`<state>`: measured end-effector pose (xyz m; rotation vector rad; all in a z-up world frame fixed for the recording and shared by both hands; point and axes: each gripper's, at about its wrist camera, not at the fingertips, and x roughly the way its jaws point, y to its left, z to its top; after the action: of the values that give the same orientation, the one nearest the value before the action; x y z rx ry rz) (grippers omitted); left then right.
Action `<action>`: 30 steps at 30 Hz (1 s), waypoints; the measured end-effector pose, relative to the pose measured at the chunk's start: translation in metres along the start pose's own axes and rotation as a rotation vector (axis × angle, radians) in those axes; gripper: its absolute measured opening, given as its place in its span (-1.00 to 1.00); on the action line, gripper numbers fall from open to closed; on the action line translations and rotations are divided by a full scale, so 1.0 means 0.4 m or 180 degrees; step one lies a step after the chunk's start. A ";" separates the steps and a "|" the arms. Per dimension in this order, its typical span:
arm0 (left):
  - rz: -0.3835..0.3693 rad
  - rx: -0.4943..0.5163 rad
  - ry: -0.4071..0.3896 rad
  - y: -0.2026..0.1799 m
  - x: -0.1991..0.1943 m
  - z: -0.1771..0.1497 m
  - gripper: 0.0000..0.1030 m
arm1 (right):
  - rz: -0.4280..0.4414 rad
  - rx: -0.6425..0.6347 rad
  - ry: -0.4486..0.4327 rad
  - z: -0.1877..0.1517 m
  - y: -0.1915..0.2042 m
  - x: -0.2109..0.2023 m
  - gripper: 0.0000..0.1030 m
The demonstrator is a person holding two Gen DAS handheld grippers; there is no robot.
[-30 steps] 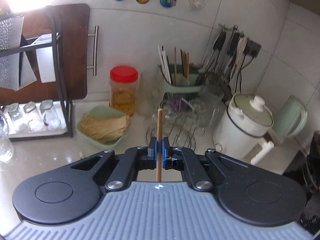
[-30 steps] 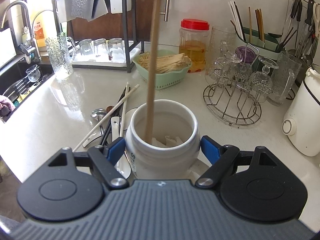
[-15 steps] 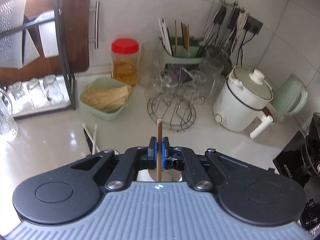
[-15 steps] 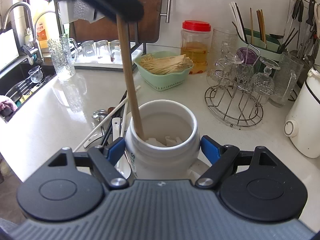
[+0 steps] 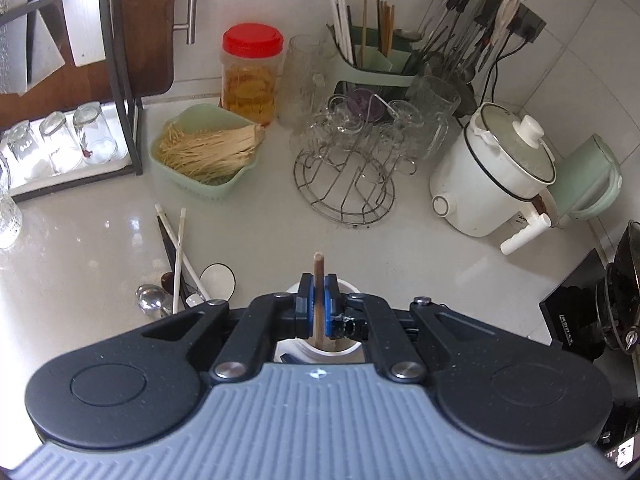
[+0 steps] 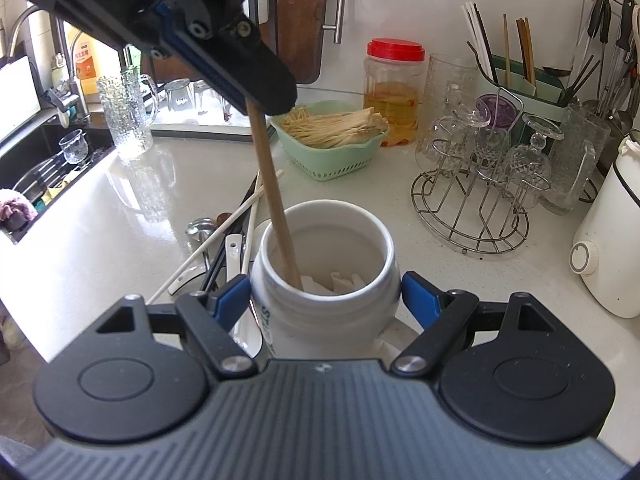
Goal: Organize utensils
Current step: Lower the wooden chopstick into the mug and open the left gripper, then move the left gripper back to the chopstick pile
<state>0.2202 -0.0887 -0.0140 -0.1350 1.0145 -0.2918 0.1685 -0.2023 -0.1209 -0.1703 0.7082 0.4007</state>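
1. Since a second ago my left gripper (image 5: 318, 307) has tipped further down, so the pale counter (image 5: 80, 240) now fills its view and the wooden chopstick (image 6: 272, 188) leans the other way in the jar.
2. At far left in the right-hand view a dark sink (image 6: 36, 172) with a tap sits under a bright window.
3. Next to it a black rack (image 5: 120, 80) holds upturned glasses on a tray.
4. Loose chopsticks and spoons (image 6: 224, 236) lie on the counter just left of the white jar (image 6: 326, 280).
5. My left gripper is pinched tight on the wooden chopstick, whose lower end is inside the jar.
6. My right gripper (image 6: 326, 300) clasps the jar, one blue pad on each side.
7. Behind stand a green basket (image 5: 204, 156) of dry noodles and a red-lidded jar (image 5: 250, 76).
8. Further right come a wire glass stand (image 5: 348, 172), a green cutlery holder (image 5: 372, 68), hanging tools on white tiles and a white cooker (image 5: 492, 176).
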 end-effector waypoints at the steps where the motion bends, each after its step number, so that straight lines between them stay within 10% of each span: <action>1: -0.0010 -0.0010 0.0030 0.002 0.001 0.004 -0.89 | 0.0001 -0.0001 0.0002 0.000 0.000 0.001 0.65; 9: -0.0099 -0.0134 0.0149 0.018 0.002 0.017 -0.83 | -0.0014 0.0014 0.0002 0.004 0.000 0.006 0.64; 13: -0.0117 -0.0137 0.0052 0.021 -0.021 0.013 -0.03 | -0.0031 0.0033 -0.0008 0.005 0.000 0.009 0.64; 30: -0.0035 -0.0258 -0.0446 0.108 -0.136 -0.038 -0.03 | -0.0121 0.0083 0.0017 0.020 0.004 0.021 0.64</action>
<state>0.1881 -0.0309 0.0120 -0.2314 0.8869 -0.2477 0.1785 -0.1961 -0.1204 -0.1600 0.7142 0.3546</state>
